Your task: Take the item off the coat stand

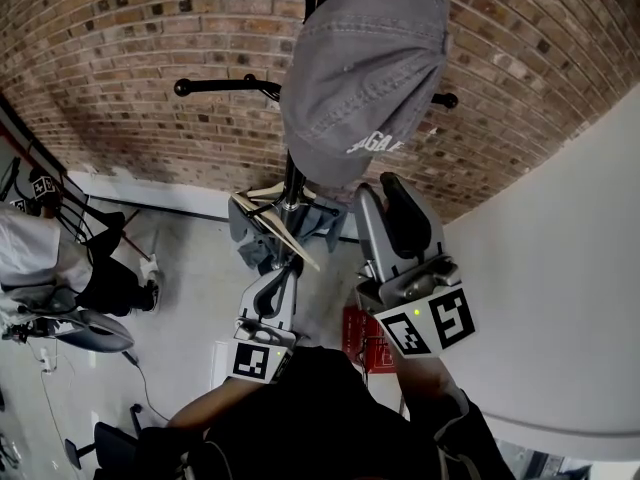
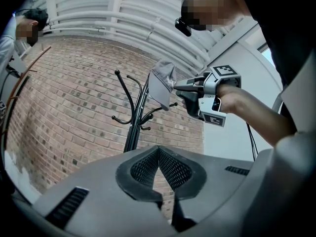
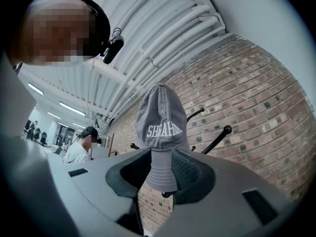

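Grey fabric baseball cap (image 1: 365, 68) hangs on the black metal coat stand (image 1: 225, 85). The crown is up on a top hook and the stitched brim (image 3: 160, 174) points straight down, so its long axis is vertical.

The right gripper (image 1: 380, 190) comes in from below and in front, pointing up at the cap. In the right gripper view the brim drops right between the jaws. The jaws stand wide, and both pads look to sit against the brim's side edges. I read that as a grip across the brim's width (contact on the left pad is less clear than on the right). The left gripper view backs this up: the right gripper's tips meet the cap's lower edge.

The left gripper (image 1: 290, 265) is lower, down by the stand's pole, and well apart from the cap. Its jaws are closed together with nothing between them, and the pads meet in a V in its own view.

The right gripper is clearly the nearer one and does the work. The crown sits over the hook above the gripper, so the cap likely has to go up first, then back toward the person. A straight pull back would probably snag the crown on the hook.
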`<action>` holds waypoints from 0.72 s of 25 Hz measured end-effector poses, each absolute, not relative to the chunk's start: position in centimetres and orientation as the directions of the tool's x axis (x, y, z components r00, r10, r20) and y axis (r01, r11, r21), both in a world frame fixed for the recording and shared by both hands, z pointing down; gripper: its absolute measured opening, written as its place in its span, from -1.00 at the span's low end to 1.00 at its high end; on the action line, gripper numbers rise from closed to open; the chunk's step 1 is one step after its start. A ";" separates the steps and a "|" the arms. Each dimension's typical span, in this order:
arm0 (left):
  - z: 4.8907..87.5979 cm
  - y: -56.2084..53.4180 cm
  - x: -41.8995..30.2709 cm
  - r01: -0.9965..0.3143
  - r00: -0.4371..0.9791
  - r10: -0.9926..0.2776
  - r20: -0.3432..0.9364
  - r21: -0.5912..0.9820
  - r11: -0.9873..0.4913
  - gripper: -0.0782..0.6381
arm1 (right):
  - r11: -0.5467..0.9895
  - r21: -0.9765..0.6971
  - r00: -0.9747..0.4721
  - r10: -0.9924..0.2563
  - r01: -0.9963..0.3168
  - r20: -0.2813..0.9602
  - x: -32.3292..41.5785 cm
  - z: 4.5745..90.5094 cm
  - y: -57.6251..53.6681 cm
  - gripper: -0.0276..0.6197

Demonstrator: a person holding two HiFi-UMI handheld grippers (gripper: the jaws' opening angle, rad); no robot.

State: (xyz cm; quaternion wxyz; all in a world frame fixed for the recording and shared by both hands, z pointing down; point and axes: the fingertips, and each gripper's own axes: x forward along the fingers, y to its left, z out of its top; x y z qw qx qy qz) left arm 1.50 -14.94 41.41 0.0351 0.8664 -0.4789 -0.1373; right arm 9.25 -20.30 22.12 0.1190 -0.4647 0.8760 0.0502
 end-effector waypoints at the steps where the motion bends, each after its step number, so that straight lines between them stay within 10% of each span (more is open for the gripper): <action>1: 41.3 -15.1 1.4 -0.821 0.501 -0.841 -0.204 0.198 -0.536 -0.73 | 0.564 -0.025 -0.540 -0.802 -0.826 -0.257 9.3 21.9 -20.6 -0.55; 18: 41.2 -15.9 0.2 -0.829 0.476 -0.856 -0.201 0.224 -0.513 -0.73 | 0.530 0.000 -0.512 -0.818 -0.848 -0.262 9.4 19.7 -22.7 -0.50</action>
